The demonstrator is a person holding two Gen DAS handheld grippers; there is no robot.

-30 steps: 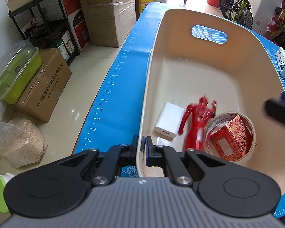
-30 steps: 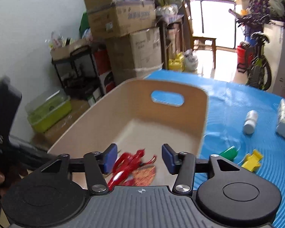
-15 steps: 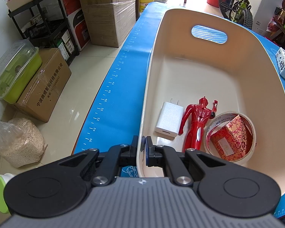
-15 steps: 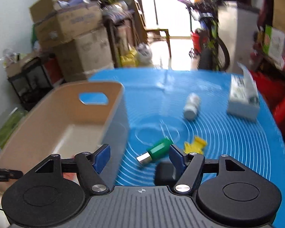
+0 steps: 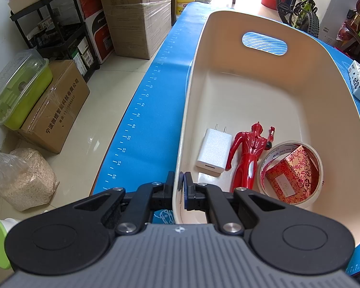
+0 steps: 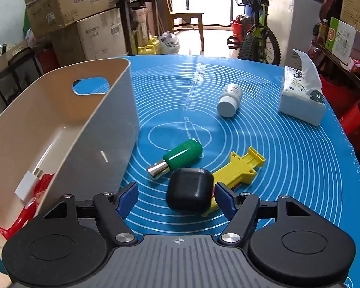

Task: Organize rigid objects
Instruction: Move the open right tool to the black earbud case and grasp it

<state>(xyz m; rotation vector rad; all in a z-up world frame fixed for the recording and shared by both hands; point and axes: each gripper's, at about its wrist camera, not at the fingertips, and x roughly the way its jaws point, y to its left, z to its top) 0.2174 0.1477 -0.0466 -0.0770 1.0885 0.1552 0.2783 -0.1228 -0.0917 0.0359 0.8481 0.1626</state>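
Left gripper [image 5: 179, 187] clamped on near rim of cream bin [image 5: 264, 91]; charger [image 5: 214, 151], red figure [image 5: 248, 154], tape roll [image 5: 290, 171] inside. Right gripper [image 6: 176, 198] jaws apart, just been opening, black case [image 6: 190, 195] between them untouched, on blue mat [image 6: 288, 156]

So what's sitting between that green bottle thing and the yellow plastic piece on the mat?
In the right wrist view, a black rounded case lies between the green bottle and the yellow plastic piece, covering part of the yellow one.

Smooth matt plastic bin [image 5: 288, 76], glossy red plastic figure [image 5: 248, 153], shiny metal-tipped green cylinder [image 6: 180, 159], matt black case [image 6: 190, 195]
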